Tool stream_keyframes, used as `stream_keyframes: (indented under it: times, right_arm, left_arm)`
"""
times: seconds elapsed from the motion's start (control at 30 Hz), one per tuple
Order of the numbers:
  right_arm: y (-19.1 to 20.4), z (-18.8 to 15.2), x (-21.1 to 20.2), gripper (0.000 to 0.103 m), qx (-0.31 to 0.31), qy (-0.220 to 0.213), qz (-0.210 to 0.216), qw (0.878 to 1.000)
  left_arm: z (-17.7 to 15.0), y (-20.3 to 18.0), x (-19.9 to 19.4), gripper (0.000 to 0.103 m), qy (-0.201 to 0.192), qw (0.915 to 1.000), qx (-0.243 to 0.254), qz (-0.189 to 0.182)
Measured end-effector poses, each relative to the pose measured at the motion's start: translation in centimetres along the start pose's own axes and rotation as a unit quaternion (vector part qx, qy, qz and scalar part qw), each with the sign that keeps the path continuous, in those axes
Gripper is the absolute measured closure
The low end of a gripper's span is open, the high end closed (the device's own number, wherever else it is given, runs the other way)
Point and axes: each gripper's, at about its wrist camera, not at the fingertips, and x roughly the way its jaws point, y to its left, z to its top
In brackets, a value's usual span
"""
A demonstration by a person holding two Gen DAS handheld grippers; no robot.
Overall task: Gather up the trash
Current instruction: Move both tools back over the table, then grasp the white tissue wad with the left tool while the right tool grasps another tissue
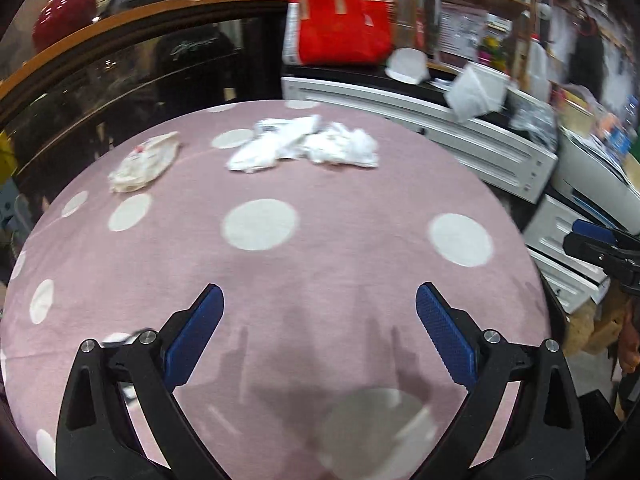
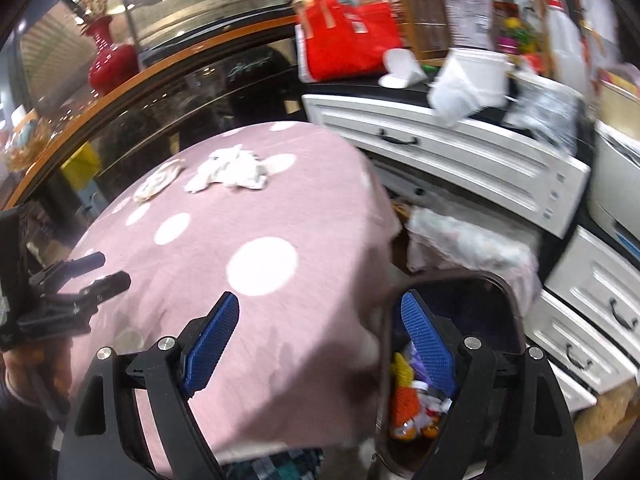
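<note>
Crumpled white tissues [image 1: 304,144] lie at the far side of the round table with the pink polka-dot cloth [image 1: 280,280]; they also show in the right wrist view [image 2: 230,172]. A crumpled cream wrapper [image 1: 144,164] lies to their left, also seen in the right wrist view [image 2: 158,180]. My left gripper [image 1: 320,304] is open and empty, low over the near part of the table. My right gripper [image 2: 320,312] is open and empty at the table's right edge, above a dark trash bin [image 2: 508,296] holding colourful trash [image 2: 408,400]. The left gripper [image 2: 106,272] shows at the left of the right wrist view.
White drawers [image 2: 460,160] stand to the right of the table. A red bag [image 1: 340,24] and white containers [image 1: 476,92] sit on top of them. A glass display case [image 1: 120,80] curves behind the table. A white fluffy cloth [image 2: 468,244] lies beside the bin.
</note>
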Motion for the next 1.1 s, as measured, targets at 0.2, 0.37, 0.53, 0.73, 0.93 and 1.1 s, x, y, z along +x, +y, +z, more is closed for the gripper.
stream_keyframes:
  times: [0.2,0.37,0.53,0.73,0.93,1.1]
  right_arm:
    - [2.9,2.9,4.1,0.021,-0.024,0.018,0.025,0.999]
    - [5.8,5.3,7.6,0.021,-0.077,0.031,0.033,0.996]
    - [8.2,8.1,11.7,0.021,-0.128,0.039,0.036,0.99]
    - [9.7,11.3,16.8,0.025,-0.157,0.062,0.041,0.985]
    - [10.8,12.2,20.3,0.038,-0.179,0.083,0.034,0.98]
    - [10.8,12.1,20.8,0.056,-0.193,0.08,0.026,0.978]
  left_arm:
    - [1.7,5.0,2.0,0.008,-0.006,0.9993,-0.025,0.027]
    - [4.4,6.2,5.3,0.008,-0.003,0.9995,-0.014,0.029]
    - [7.4,7.0,9.9,0.01,0.01,0.9996,0.001,0.026]
    - [10.4,8.3,14.4,0.013,0.043,0.999,-0.013,0.001]
    - [12.3,8.1,17.2,0.018,0.055,0.9984,0.0,-0.008]
    - [12.7,7.2,18.5,0.043,0.067,0.9975,0.016,-0.016]
